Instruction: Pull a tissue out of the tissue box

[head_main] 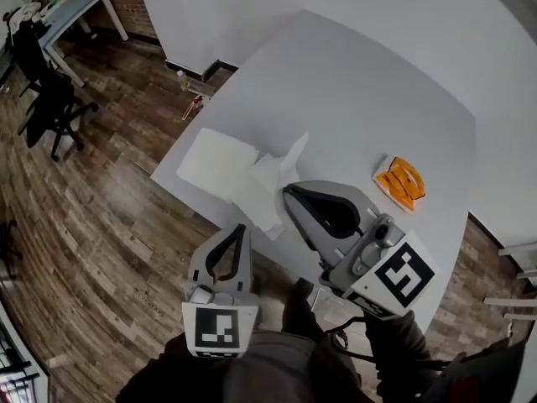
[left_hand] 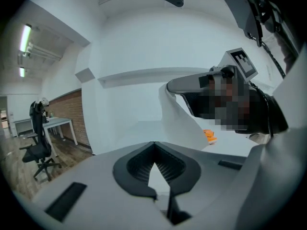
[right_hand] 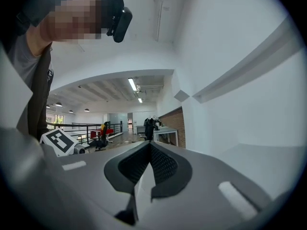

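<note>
Both jaw pairs closed: right gripper (head_main: 288,191) pinches the tissue (left_hand: 184,123), left gripper (head_main: 243,227) nothing. Only left gripper view shows it hanging, white, at one o'clock.

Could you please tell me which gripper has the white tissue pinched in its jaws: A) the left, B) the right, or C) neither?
B: the tissue hangs from the shut tips of the right gripper, while the left gripper sits apart from it.
</note>
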A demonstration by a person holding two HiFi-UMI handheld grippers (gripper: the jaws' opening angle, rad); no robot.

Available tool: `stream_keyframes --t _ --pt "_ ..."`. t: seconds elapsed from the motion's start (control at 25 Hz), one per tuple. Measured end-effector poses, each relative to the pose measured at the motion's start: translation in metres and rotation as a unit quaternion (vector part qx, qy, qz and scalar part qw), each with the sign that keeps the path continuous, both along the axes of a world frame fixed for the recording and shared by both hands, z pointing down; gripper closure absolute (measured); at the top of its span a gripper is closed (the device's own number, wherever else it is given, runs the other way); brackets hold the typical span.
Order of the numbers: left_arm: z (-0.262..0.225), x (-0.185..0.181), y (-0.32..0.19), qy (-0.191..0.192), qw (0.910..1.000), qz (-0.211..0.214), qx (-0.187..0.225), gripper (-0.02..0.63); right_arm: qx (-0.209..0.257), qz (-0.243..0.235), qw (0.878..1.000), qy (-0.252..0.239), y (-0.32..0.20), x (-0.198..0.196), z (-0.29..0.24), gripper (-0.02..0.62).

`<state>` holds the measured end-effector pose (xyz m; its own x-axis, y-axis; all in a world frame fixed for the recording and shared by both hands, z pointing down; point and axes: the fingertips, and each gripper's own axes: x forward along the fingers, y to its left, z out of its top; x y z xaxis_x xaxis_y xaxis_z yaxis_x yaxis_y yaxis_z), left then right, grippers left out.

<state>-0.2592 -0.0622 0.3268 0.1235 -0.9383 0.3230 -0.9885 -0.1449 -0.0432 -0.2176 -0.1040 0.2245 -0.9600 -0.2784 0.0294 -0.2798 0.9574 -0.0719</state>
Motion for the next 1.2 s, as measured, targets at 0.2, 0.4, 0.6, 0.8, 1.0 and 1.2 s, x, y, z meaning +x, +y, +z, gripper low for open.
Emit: stream_keyframes --t 0.2,0.4,0.6,0.8,1.0,1.2 --pt "0.006 -0.029 0.017 -0.008 0.9994 -0.033 -0.012 0.606 -0.038 -0.014 0.999 -0.007 -0.006 -0.024 0.024 0.594" --pt "0.022 -0.026 0.010 -0.013 0.9987 -0.032 -0.036 0.606 -0.090 0.008 0.996 0.010 -0.038 -0.017 0.078 0.594" --pt "0.035 -0.012 -0.004 -0.011 0.9985 -0.020 -0.049 0.606 -0.154 0.050 0.986 0.031 -0.070 0.006 0.144 0.594" --pt "0.042 -0.002 -0.019 -0.012 0.9983 -0.014 -0.055 0.606 -0.200 0.076 0.975 0.056 -0.090 0.020 0.194 0.594" --pt "0.046 -0.001 -0.029 -0.016 0.9979 -0.011 -0.061 0.606 -0.219 0.103 0.965 0.099 -0.108 0.025 0.235 0.592" --pt "0.051 -0.003 -0.032 -0.014 0.9977 -0.011 -0.066 0.606 -0.219 0.143 0.957 0.125 -0.125 0.042 0.261 0.538"
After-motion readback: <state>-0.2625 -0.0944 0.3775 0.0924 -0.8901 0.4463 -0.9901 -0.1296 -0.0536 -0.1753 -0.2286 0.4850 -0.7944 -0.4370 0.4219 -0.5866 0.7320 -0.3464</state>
